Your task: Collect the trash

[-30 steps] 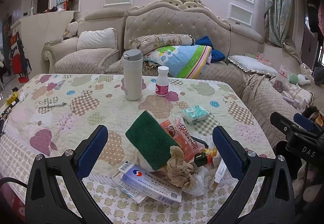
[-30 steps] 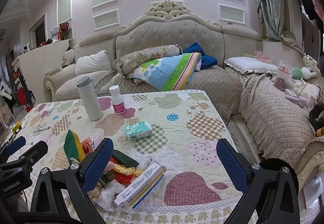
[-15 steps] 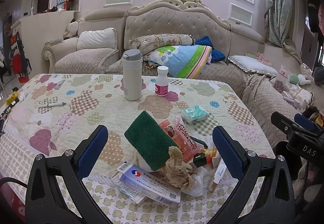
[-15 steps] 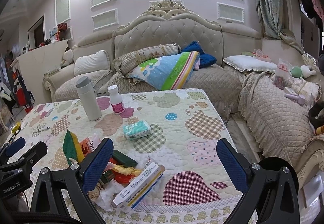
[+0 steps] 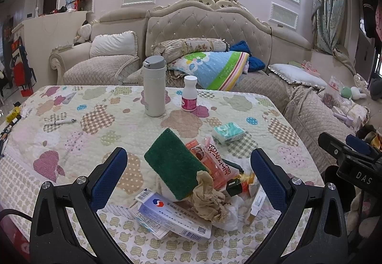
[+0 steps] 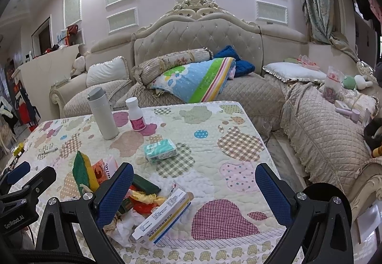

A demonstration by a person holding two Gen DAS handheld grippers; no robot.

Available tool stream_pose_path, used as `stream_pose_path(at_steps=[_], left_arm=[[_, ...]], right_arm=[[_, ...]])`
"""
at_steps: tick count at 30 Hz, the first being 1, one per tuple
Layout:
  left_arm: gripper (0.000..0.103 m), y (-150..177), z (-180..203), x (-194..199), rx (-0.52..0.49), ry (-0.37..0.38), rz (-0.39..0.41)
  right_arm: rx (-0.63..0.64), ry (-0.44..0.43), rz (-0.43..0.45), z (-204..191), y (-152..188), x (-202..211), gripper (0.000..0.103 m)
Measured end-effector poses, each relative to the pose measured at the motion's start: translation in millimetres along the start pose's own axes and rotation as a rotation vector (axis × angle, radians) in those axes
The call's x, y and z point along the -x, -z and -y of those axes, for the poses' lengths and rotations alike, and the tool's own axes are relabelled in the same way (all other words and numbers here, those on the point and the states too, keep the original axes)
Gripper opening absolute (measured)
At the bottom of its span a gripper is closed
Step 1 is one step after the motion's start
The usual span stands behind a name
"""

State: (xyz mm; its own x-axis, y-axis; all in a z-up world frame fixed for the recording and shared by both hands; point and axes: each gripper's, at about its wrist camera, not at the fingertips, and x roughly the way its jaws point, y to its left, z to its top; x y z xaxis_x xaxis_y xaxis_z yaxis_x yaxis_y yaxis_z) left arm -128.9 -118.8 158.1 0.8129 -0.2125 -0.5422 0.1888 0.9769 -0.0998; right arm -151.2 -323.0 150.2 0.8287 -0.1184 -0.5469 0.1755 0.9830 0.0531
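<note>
left gripper [image 5: 188, 168]: jaws wide apart, empty | right gripper [image 6: 194, 182]: jaws wide apart, empty

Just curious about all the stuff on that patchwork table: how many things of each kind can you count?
Bottles: 2, the white flask and pill bottle.
Medicine boxes: 2, blue-and-white box and yellow-striped box.
Sponges: 1, green sponge.
Tissue packs: 1, teal tissue pack.
Pens: 1, pen.
Total: 7, besides crumpled wrappers I cannot separate.

L gripper [image 5: 188, 174] open over trash pile [image 5: 203, 182] (sponge [image 5: 174, 163] atop).

Quilted table [image 5: 71, 144], trash pile [image 5: 203, 182], thermos [image 5: 154, 87], bottle [image 5: 189, 94], tissues [image 5: 228, 131], pen [image 5: 61, 122]
</note>
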Motion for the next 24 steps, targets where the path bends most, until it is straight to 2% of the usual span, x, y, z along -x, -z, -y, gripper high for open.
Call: stream_pose_path(at_steps=[24], left_arm=[[0.103,2.3,1.7,-5.1,0.009,0.001,-0.023]], right_arm=[[-0.014,-0.009,-0.041,3.4,4.1,-5.7,0.101]])
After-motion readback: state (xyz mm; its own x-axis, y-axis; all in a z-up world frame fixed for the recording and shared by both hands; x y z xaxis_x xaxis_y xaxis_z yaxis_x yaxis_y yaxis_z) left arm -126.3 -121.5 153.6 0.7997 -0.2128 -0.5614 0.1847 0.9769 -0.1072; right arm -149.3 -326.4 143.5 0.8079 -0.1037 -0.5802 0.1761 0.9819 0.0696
